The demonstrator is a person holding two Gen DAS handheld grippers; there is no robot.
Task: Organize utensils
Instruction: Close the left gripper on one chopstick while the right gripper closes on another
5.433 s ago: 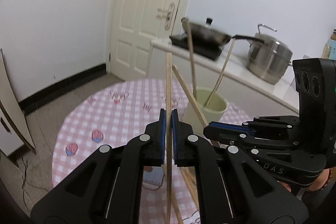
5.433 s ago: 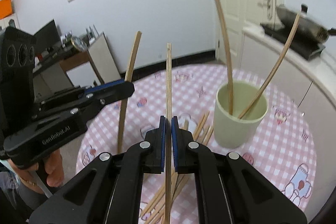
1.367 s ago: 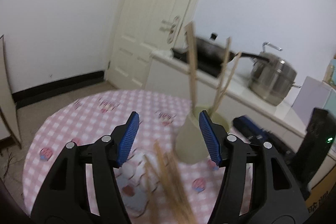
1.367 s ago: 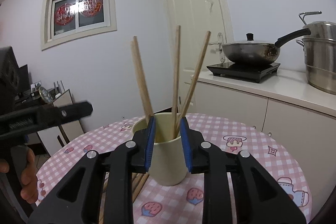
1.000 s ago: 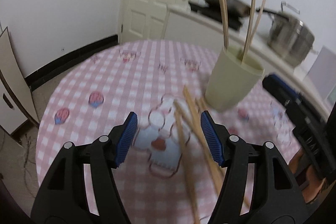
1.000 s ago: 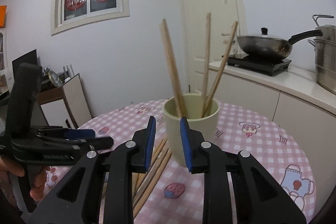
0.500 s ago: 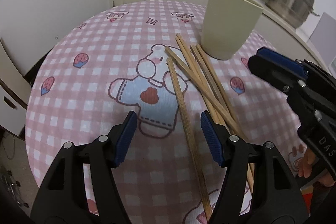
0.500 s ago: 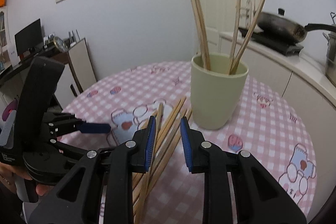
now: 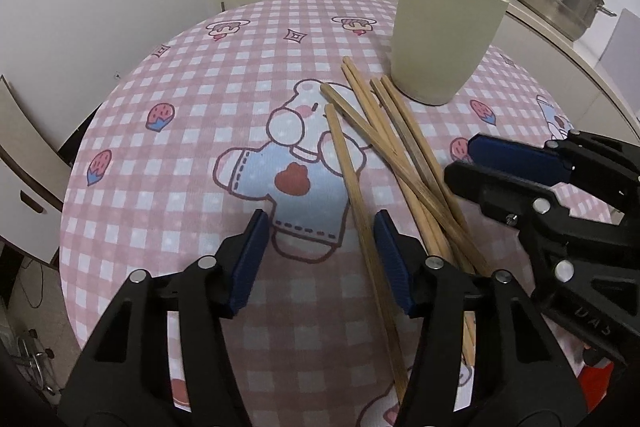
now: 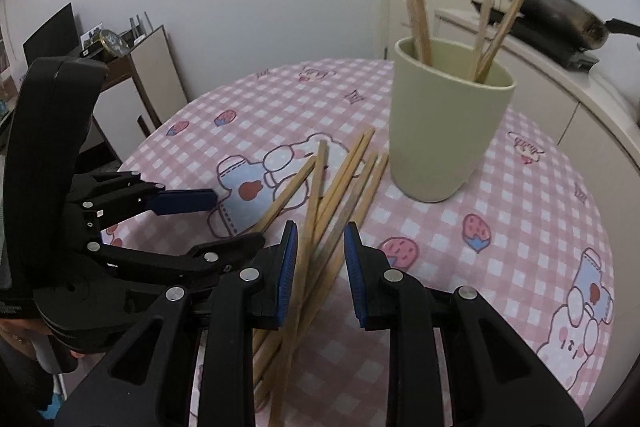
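Nearby, cup (image 9: 444, 39) (upright) crowds loose chopsticks (image 9: 404, 155).

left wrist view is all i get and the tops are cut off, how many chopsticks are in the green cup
Observer: Four chopsticks stand in the green cup. Two lean together at its left side and two are at its right.
Operator: is the right gripper pinching anything, i only see it side on
Observer: No. The right gripper is open. Loose chopsticks on the table pass between its pads, which are not pressing on them.
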